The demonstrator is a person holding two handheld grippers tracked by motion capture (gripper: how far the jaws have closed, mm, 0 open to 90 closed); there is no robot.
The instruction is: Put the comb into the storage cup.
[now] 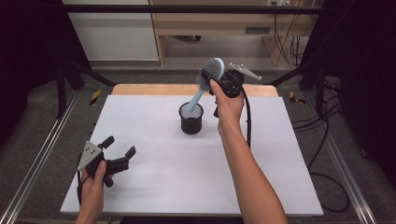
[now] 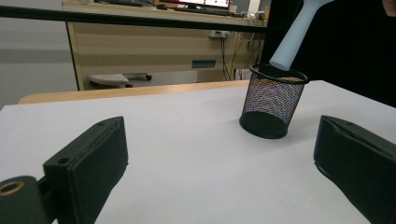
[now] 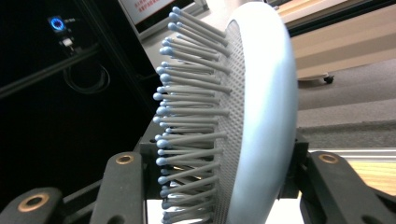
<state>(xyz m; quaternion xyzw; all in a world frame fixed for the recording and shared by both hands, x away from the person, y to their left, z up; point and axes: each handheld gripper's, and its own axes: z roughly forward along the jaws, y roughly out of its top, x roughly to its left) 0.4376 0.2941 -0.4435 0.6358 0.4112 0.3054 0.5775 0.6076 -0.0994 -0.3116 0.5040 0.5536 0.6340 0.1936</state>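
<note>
Right gripper: the right gripper (image 1: 215,79) is raised above the far middle of the table, held in the person's right hand (image 1: 229,105).
Right jaws: partly closed, pinching the head of a light blue hairbrush (image 1: 205,81); in the right gripper view one black jaw sits on the bristle side and the other against the smooth back of the brush head (image 3: 261,116).
Hairbrush: tilted, head up and away from the person, handle slanting down; the handle's end (image 2: 285,58) sits just inside the rim of the cup.
Cup: a black wire-mesh pen cup (image 1: 191,118) stands upright on the far middle of the white table (image 1: 154,186), just left of the right hand.
Left gripper: the left gripper (image 1: 120,151) is low over the near left part of the table, gripped by the left hand (image 1: 93,179), well apart from the cup.
Left jaws: spread wide with nothing between them; in the left gripper view bare tabletop shows in the gap and the mesh cup (image 2: 273,100) stands farther off, ahead.
</note>
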